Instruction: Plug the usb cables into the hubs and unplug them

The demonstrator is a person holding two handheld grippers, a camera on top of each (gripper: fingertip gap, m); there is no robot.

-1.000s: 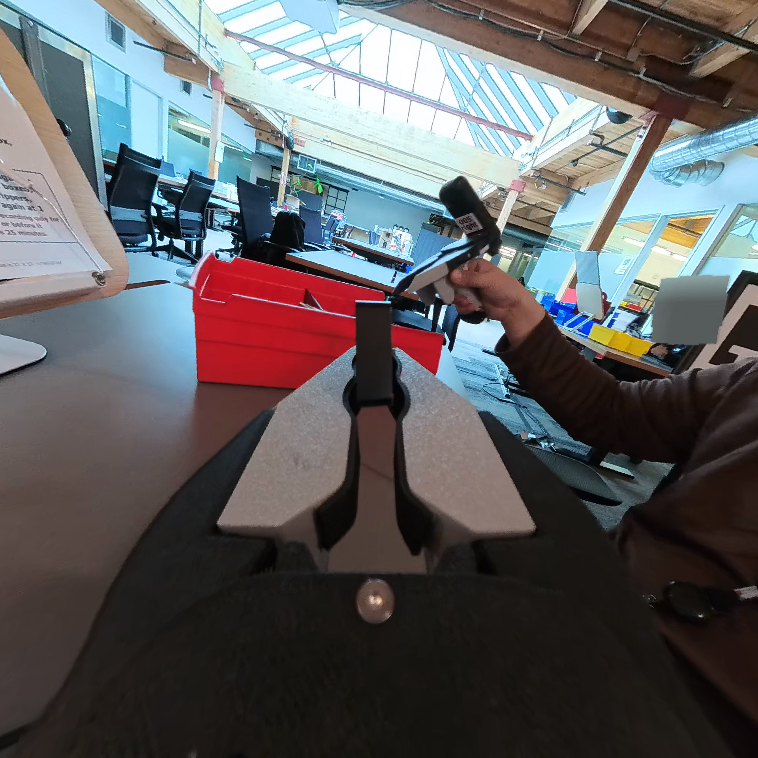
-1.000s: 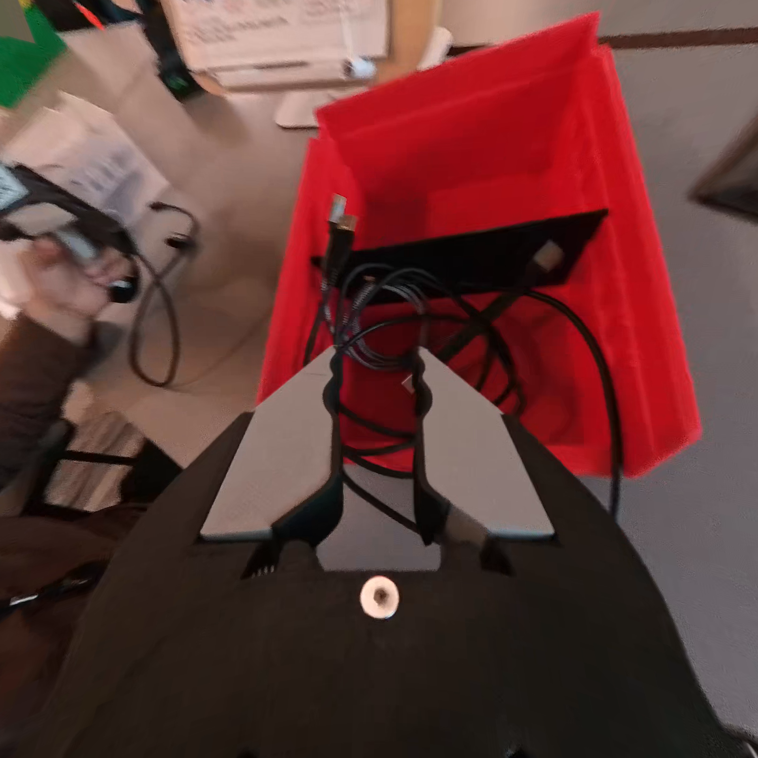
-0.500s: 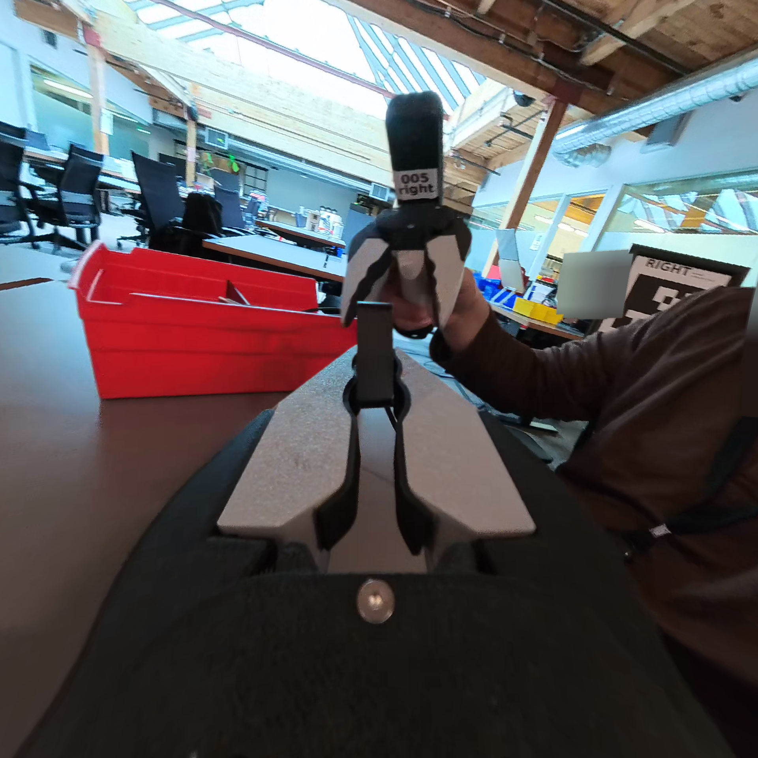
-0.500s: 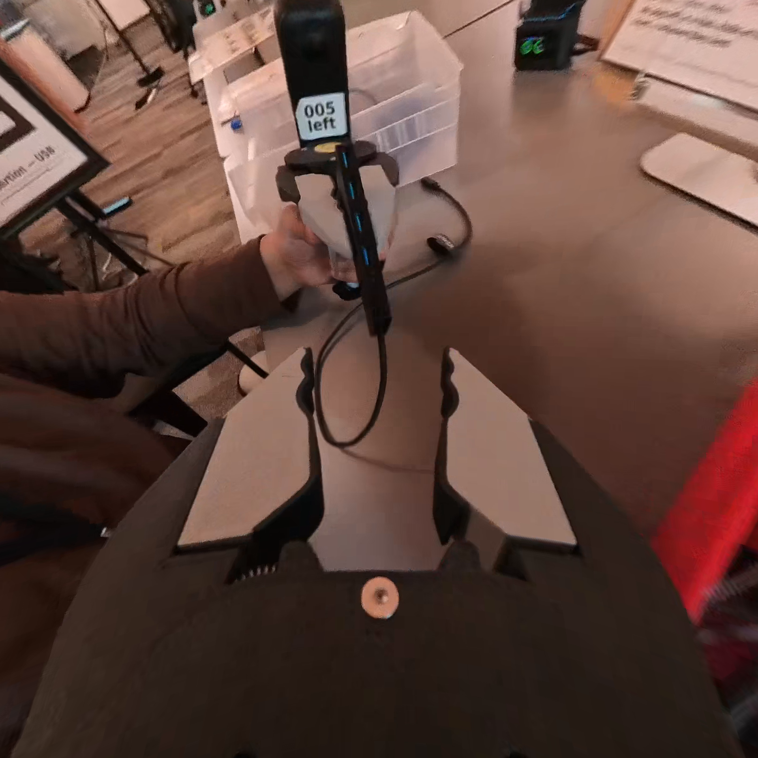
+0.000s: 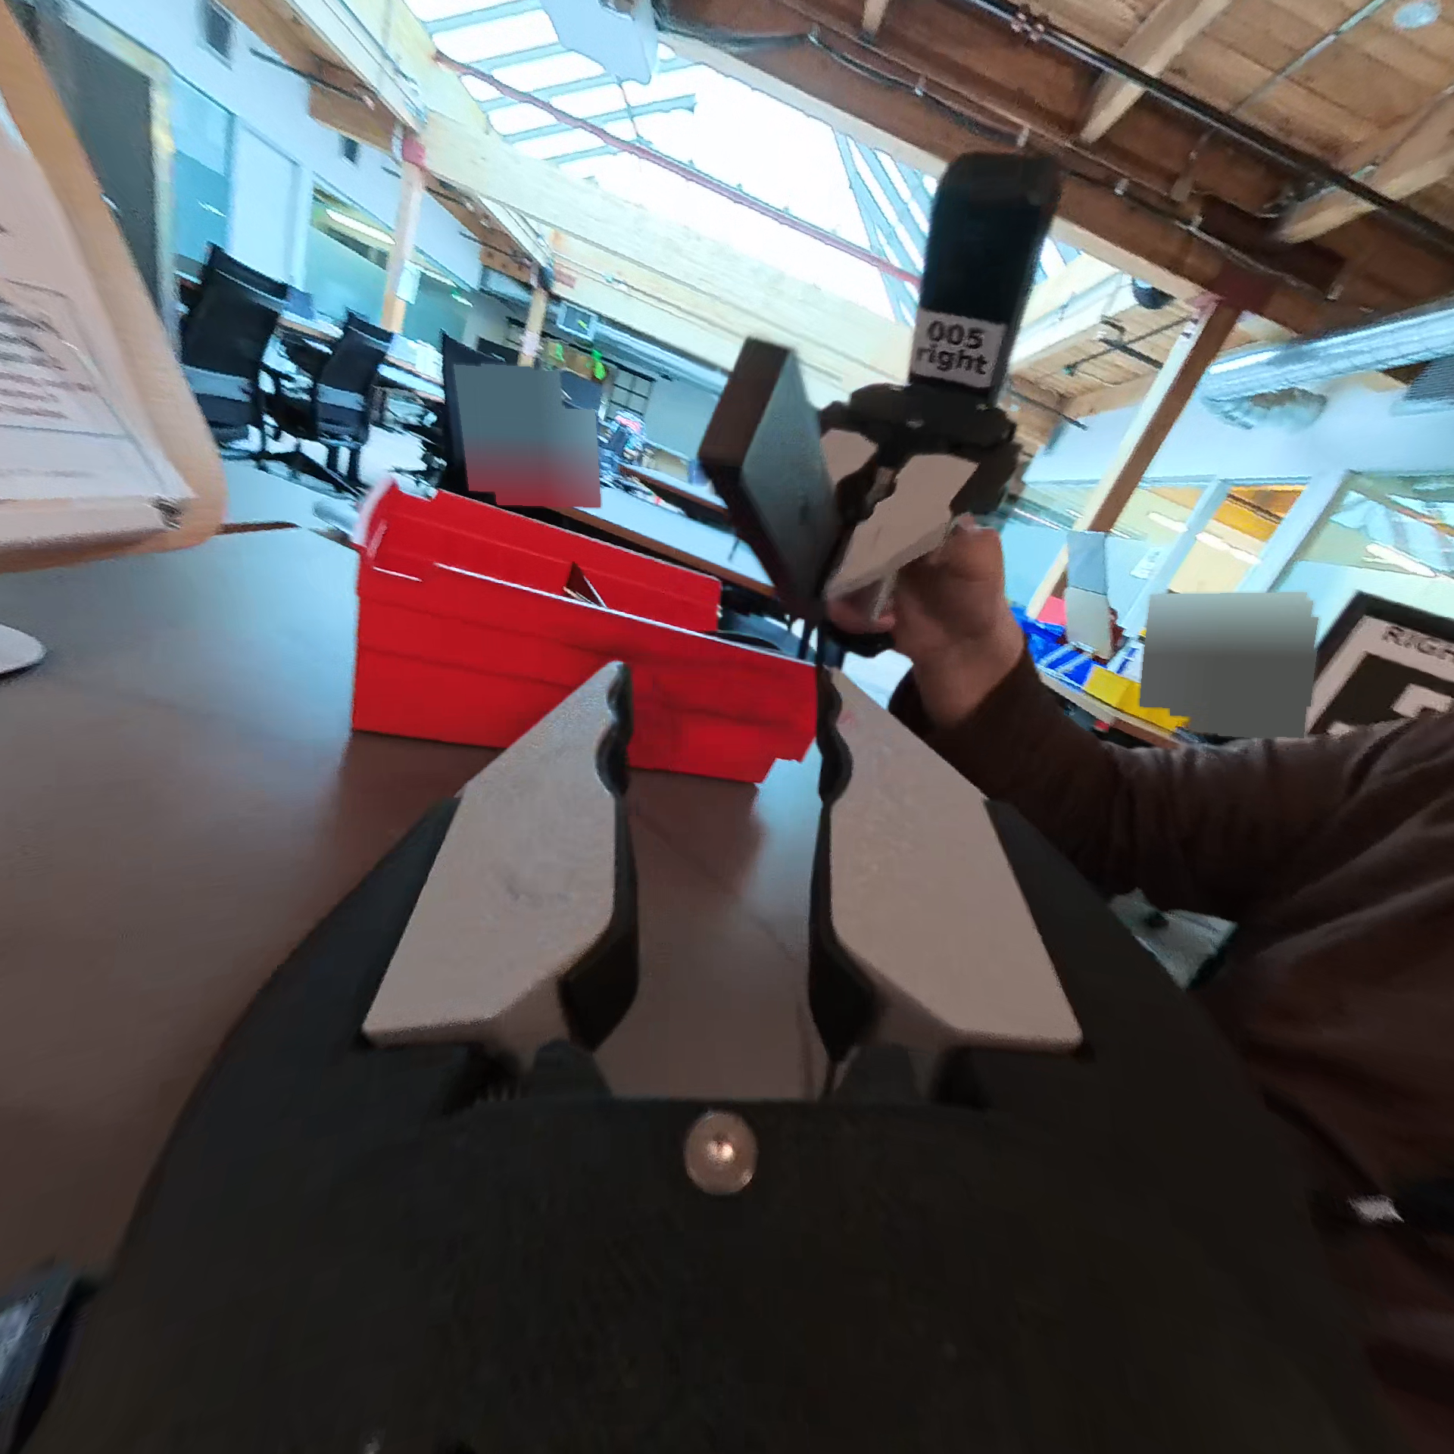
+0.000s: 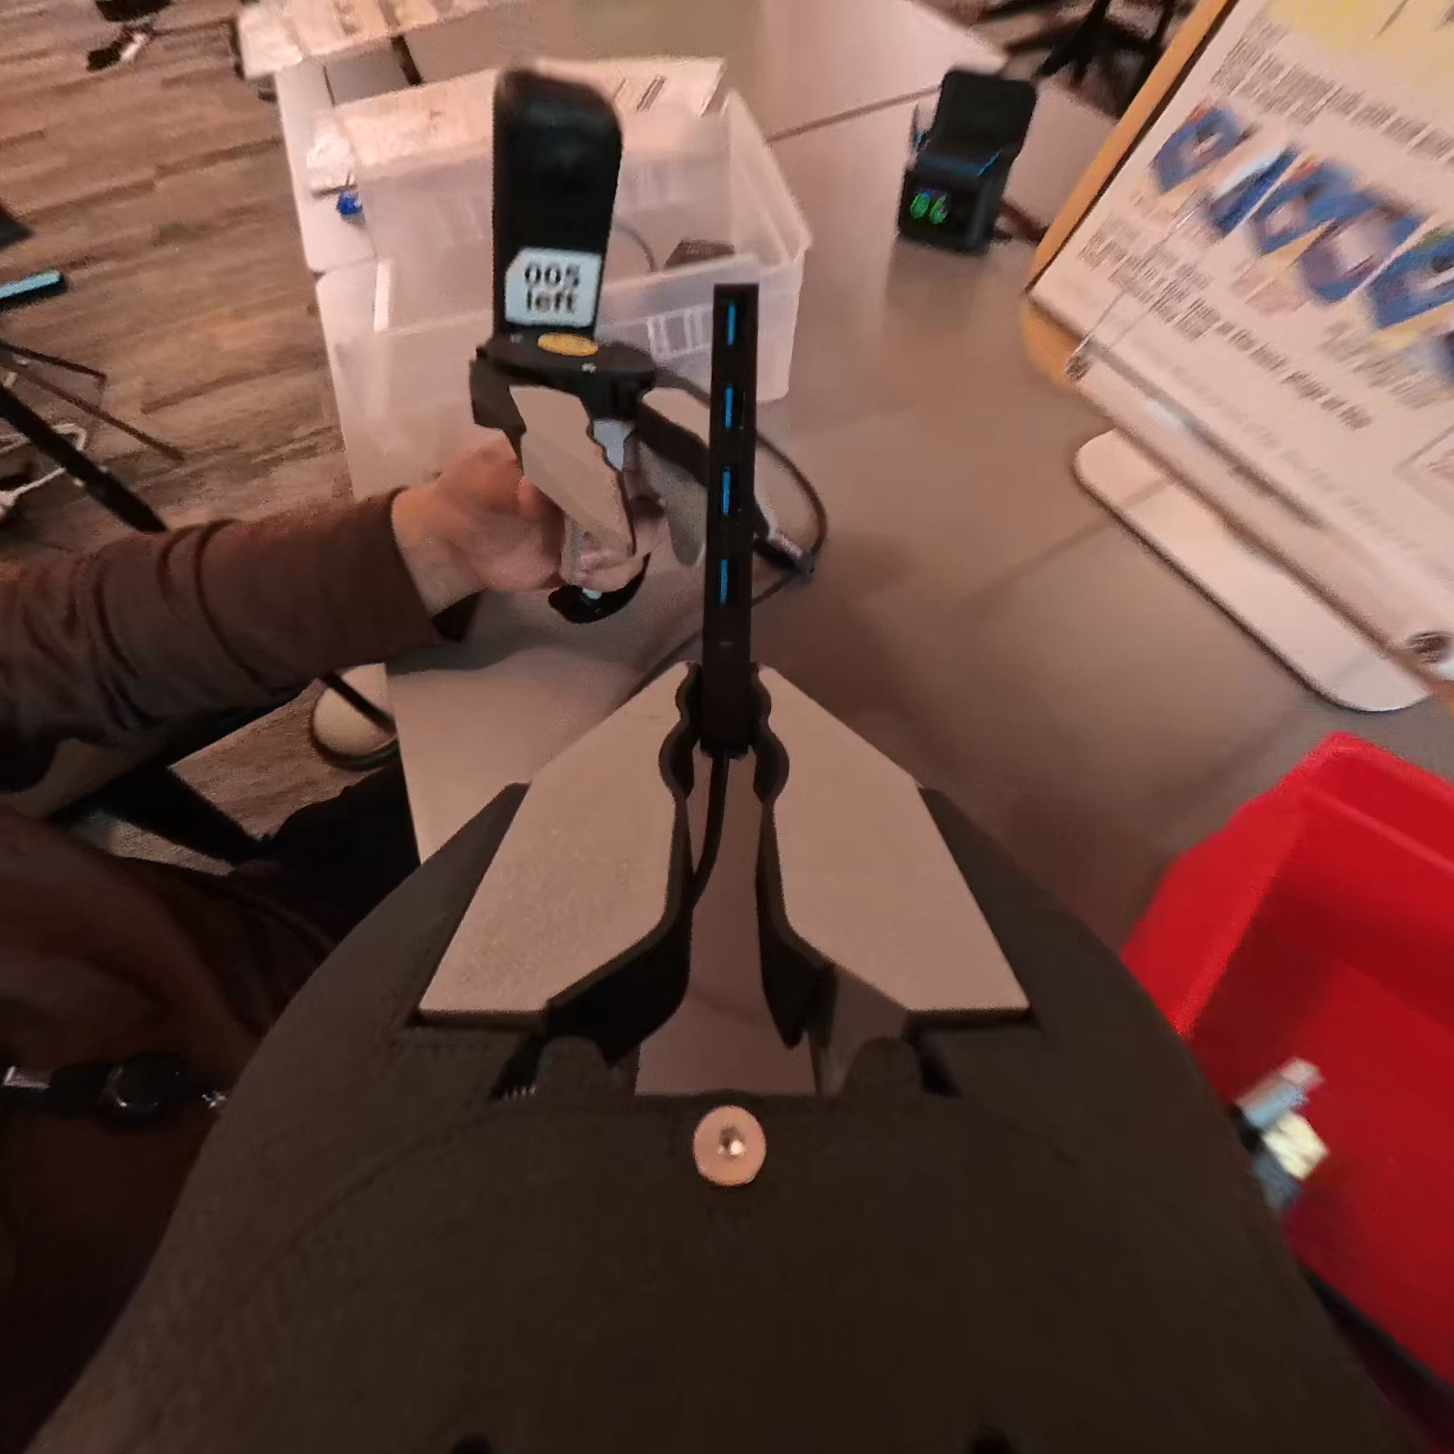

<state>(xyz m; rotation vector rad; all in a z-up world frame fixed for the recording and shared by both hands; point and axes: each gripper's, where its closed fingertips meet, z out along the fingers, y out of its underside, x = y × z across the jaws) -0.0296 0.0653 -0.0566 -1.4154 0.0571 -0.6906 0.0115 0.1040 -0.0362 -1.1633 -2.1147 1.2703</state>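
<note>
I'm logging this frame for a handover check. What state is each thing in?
left gripper: open, holding nothing.
right gripper: shut on the USB hub.
USB hub: held upright, all blue ports showing are empty.
hub's cable: runs back between the right fingers.
red bin: on table, open-topped.

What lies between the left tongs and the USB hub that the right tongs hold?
Nothing. In the right wrist view the open left tongs are close beside the upright hub, and only a bare gap separates them.

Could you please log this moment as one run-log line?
right gripper: shut on USB hub | left gripper: open, empty | red bin: on table
</note>
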